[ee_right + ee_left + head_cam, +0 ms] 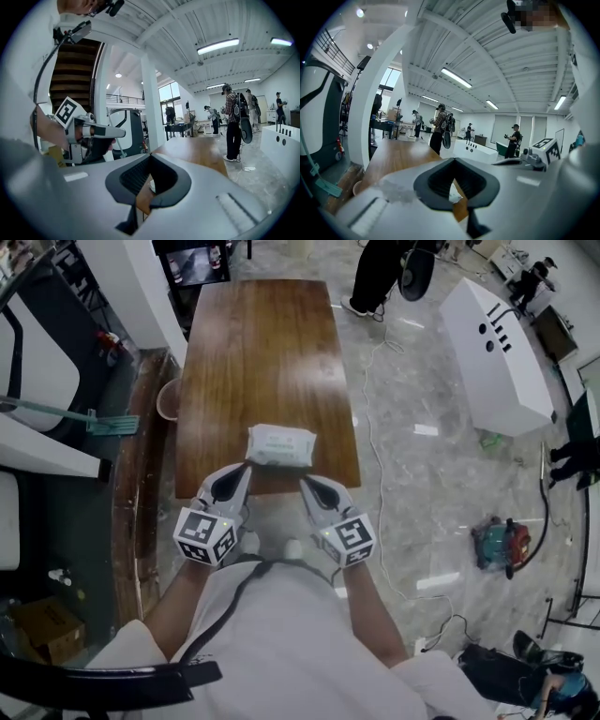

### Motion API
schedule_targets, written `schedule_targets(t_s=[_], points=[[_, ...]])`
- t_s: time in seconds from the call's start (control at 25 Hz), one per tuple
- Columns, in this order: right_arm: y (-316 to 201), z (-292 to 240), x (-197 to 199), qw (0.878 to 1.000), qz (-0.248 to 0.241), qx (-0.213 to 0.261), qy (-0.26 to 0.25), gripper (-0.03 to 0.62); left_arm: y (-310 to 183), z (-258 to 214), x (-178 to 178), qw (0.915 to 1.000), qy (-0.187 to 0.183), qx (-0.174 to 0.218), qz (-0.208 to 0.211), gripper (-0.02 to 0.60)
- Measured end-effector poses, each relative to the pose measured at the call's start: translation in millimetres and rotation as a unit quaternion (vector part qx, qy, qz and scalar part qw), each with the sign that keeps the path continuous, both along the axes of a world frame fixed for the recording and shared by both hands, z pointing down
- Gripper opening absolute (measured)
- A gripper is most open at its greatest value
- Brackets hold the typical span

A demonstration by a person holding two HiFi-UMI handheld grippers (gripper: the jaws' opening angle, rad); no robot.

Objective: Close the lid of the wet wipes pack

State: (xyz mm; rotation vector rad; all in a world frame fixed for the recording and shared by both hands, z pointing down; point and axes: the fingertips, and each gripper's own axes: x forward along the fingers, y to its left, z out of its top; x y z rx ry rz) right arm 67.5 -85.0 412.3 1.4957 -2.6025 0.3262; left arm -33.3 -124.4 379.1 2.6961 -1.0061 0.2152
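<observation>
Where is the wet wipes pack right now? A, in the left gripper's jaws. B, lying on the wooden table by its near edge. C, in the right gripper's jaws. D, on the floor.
B: the wet wipes pack lies flat on the wooden table, right at its near edge.

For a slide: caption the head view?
Grey left tool and right tool, both shut, near a white wet wipes pack on a brown wooden table.

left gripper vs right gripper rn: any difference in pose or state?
Left gripper sits off the near-left corner of the wet wipes pack; right gripper sits off its near-right corner. In the head view, left gripper slants toward the right and right gripper toward the left, so their tips converge. Shared: both have jaws shut, nothing held.
</observation>
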Motion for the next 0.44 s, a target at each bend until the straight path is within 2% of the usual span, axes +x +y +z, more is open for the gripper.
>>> schedule_targets(t_s=[0.44], points=[[13,-25,1,0.999,0.026,0.012,-0.028,0.008,7,-11,-4,0.9999,0.003,0.007,0.009,0.003]])
